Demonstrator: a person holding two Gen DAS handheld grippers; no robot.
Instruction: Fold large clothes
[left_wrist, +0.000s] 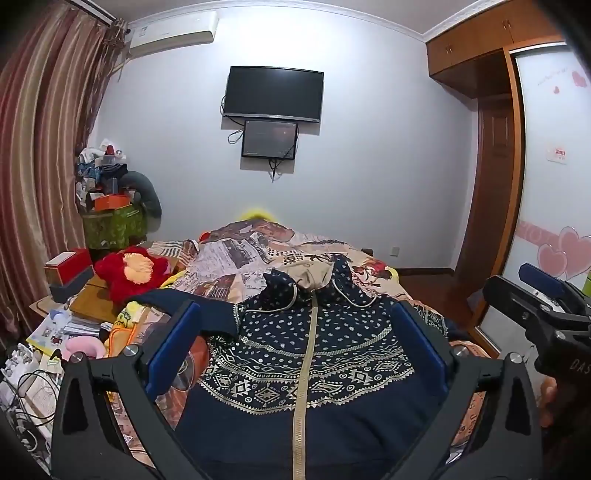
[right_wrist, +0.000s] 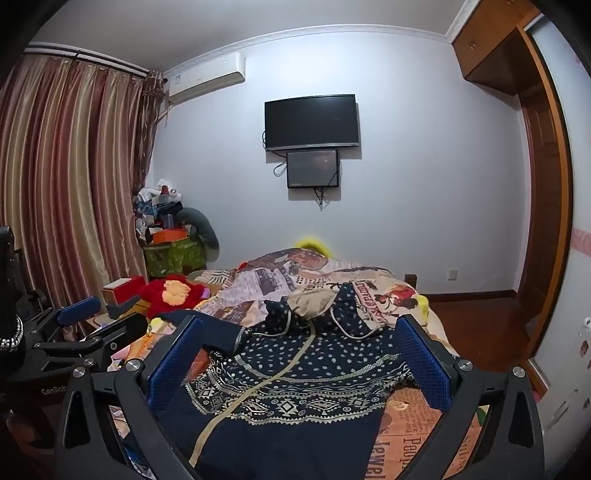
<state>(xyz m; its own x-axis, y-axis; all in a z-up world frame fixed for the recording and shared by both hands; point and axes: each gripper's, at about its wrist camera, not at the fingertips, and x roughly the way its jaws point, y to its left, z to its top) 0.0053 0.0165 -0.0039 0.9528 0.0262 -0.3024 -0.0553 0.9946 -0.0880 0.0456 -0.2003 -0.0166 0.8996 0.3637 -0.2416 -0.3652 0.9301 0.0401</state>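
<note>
Hoodie (left_wrist: 314, 354), navy with cream pattern and a front zip, lies face-up and spread along the bed (left_wrist: 373, 269), hood toward the far end and one sleeve (left_wrist: 184, 299) thrown out to the left over the bedside clutter. Left gripper (left_wrist: 295, 343) and right gripper (right_wrist: 299, 362) both hover over the hem end, jaws spread wide, grasping nothing. Judgement: no fold made yet; sleeves and body all remain to be folded.
</note>
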